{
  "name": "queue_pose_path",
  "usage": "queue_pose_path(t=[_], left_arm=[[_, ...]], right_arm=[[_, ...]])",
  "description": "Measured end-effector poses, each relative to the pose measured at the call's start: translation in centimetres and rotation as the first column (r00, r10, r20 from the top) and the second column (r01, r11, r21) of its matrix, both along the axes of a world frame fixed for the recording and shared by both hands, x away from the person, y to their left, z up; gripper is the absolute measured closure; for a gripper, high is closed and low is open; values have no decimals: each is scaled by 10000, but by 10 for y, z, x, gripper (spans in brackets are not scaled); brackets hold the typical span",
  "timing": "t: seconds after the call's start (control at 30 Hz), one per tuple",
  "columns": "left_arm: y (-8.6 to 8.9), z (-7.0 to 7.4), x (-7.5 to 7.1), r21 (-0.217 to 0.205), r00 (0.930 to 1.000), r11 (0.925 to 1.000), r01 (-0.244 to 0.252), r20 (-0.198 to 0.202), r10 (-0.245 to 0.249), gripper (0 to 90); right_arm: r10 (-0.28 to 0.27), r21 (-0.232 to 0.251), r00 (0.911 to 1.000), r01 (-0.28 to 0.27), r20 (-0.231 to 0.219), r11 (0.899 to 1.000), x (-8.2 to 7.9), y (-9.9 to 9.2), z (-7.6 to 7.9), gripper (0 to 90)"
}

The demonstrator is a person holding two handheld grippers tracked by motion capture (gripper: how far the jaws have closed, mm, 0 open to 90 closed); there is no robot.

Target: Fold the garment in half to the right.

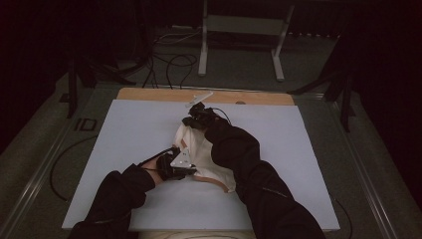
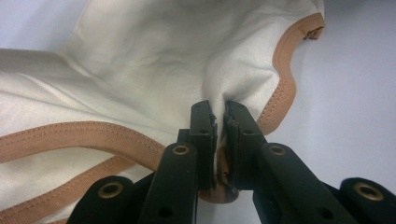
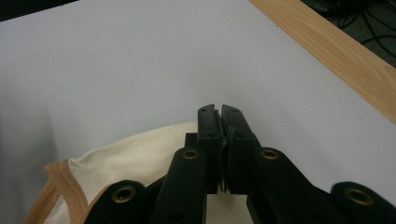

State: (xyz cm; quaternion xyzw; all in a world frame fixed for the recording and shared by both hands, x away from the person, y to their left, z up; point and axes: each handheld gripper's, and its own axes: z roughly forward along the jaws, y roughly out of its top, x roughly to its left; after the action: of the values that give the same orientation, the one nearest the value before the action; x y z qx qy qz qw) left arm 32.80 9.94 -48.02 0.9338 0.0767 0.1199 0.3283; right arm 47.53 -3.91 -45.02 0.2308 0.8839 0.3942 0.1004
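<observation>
Pinching the tan-trimmed hem of a cream garment, the left gripper sits at the near left of the cloth, its jaws clenched on a fold of fabric and binding so that this corner stays anchored, or so it appears, while the other end is drawn away; the tan trim curves off to the left of the jaws and another run of it climbs on the right, which suggests the hold is at a leg or arm opening rather than on a flat edge; in the high view the garment lies bunched in the middle of the pale surface, stretched between the two hands, with the left gripper at its near side and the right gripper at its far side; the right gripper has its jaws pressed together, and a sliver of cloth seems caught low between them, the cream cloth trailing down behind to the left, so I judge it is grasping the far edge to spread or fold the piece; to the right and beyond it the surface lies bare up to the wooden strip at the far edge, leaving room to pull the cloth outward, though that edge is not far off.
</observation>
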Motion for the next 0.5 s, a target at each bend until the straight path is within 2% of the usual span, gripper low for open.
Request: queue_pose_path(t=[0.5], left_arm=[[-14, 13, 4, 234, 9991, 9990, 386, 190, -390, 826]], right_arm=[[-338, 282, 9993, 333, 185, 9990, -2, -24, 12, 874]])
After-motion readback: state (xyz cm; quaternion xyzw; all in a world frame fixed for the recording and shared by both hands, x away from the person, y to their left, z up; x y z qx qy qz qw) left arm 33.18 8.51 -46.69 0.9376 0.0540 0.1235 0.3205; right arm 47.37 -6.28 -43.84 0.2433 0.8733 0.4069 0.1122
